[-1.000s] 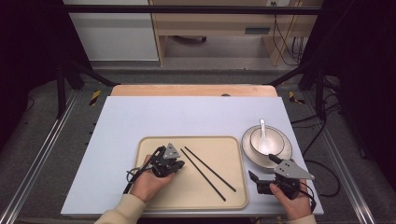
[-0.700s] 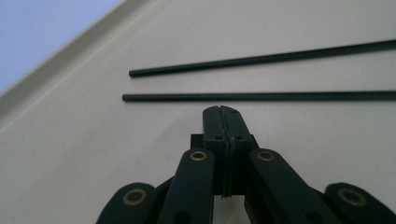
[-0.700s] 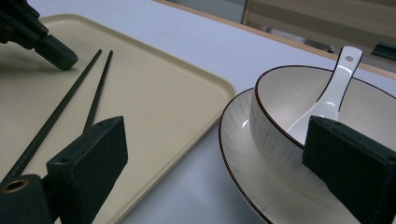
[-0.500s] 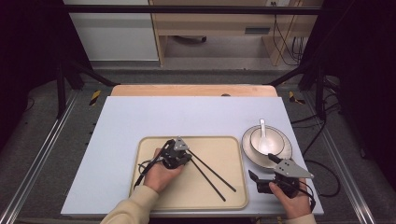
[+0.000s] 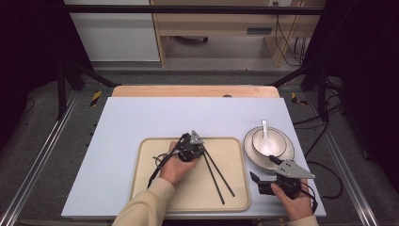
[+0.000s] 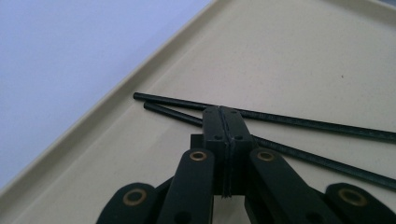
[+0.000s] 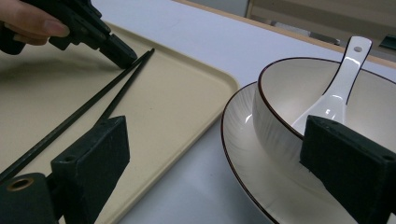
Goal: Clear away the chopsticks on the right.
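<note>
The left gripper sits over the far middle of the beige tray, its jaws pressed flat together with nothing between them, their tips at the far ends of the two black chopsticks; whether the tips touch the sticks cannot be told; the chopsticks lie on the tray, close together at the far end and spreading apart as they run toward the near right corner; the right gripper rests at the near right of the table, just right of the tray and near the plate, its jaws spread wide and holding nothing; on the plate stands a white bowl with a white spoon leaning inside it, its handle pointing far.
</note>
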`<control>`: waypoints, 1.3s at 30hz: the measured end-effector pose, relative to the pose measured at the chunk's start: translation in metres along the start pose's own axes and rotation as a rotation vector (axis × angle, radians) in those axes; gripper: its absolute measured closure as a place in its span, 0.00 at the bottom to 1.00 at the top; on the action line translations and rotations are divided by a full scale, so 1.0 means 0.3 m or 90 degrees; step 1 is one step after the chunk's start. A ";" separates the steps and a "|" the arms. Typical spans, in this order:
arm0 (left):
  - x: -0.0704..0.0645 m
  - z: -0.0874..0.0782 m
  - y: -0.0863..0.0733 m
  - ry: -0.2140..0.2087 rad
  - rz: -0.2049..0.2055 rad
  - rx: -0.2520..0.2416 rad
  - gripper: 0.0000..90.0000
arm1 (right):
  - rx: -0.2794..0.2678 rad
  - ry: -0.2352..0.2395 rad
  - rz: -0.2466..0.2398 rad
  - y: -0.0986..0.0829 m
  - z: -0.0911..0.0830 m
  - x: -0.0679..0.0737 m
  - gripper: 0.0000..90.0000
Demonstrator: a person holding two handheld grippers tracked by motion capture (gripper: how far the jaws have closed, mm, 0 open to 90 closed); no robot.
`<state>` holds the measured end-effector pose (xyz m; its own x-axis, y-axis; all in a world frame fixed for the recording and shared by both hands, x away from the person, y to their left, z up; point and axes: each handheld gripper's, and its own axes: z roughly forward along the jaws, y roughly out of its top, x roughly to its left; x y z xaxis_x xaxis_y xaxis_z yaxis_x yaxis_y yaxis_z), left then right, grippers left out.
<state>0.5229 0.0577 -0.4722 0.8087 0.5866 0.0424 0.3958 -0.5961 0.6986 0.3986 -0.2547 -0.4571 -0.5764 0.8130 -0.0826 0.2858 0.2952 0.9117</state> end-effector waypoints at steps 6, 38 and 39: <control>-0.030 0.027 0.032 -0.013 0.019 0.005 0.99 | 0.001 -0.002 0.007 -0.002 0.000 -0.004 0.09; -0.216 -0.004 0.038 -0.108 0.102 0.042 0.99 | 0.009 -0.002 0.009 -0.003 0.001 -0.006 0.10; -0.215 0.001 0.039 -0.107 0.100 0.039 0.99 | 0.009 -0.002 0.009 -0.004 0.002 -0.006 0.10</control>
<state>0.4755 0.0128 -0.4669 0.9216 0.3875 0.0236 0.2810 -0.7078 0.6481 0.3998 -0.2563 -0.4581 -0.5697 0.8188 -0.0707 0.3054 0.2907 0.9068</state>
